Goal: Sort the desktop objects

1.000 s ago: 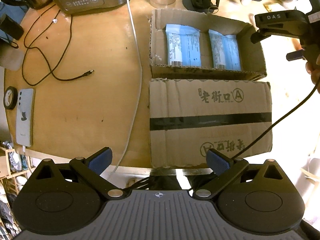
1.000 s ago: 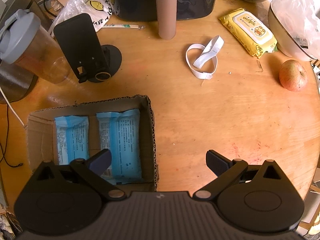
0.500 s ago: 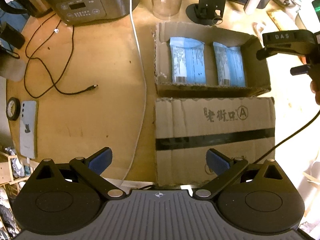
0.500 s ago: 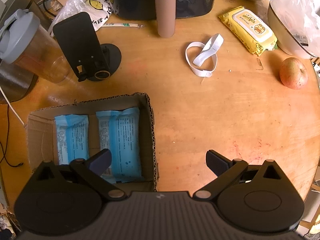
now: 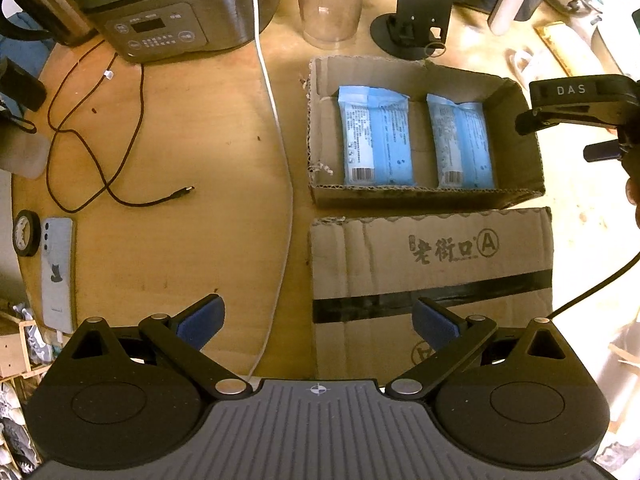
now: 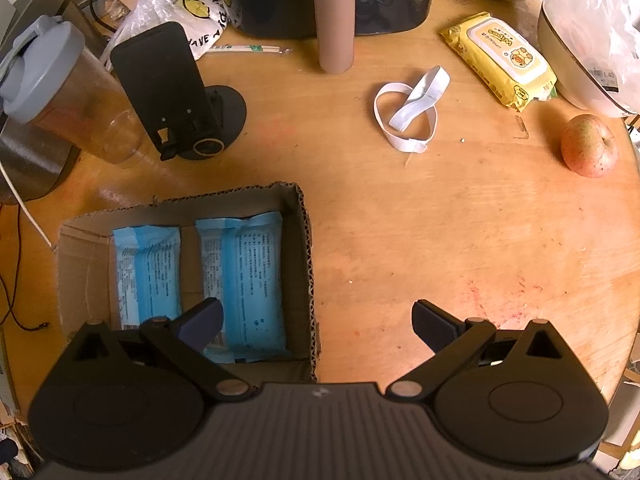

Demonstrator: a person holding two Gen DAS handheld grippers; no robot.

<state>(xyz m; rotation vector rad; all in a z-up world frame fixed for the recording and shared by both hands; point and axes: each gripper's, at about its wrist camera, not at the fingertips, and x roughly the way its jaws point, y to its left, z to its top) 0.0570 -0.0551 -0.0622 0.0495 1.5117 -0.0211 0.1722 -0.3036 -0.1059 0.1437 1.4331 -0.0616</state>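
Note:
An open cardboard box (image 5: 516, 104) holds two blue packets (image 5: 376, 136), side by side; it also shows in the right wrist view (image 6: 306, 240) with the packets (image 6: 244, 272). Its flap (image 5: 432, 264) lies flat in front. My left gripper (image 5: 318, 320) is open and empty above the table's near edge and the flap. My right gripper (image 6: 316, 318) is open and empty over the box's right wall; its body (image 5: 576, 104) shows in the left wrist view. A yellow wipes pack (image 6: 500, 60), a white elastic band (image 6: 408, 108) and an apple (image 6: 588, 146) lie on the table.
A rice cooker (image 5: 168, 12), black cable (image 5: 100, 152), white cable (image 5: 280, 160), phone (image 5: 58, 276) and tape roll (image 5: 26, 232) lie left. A clear cup (image 5: 330, 0), phone stand (image 6: 176, 96), lidded bottle (image 6: 52, 84), cardboard tube (image 6: 336, 16) and bagged bowl (image 6: 592, 36) stand behind.
My left gripper has pulled back and up, so more of the table shows. My right gripper has shifted slightly. Both stay open and empty.

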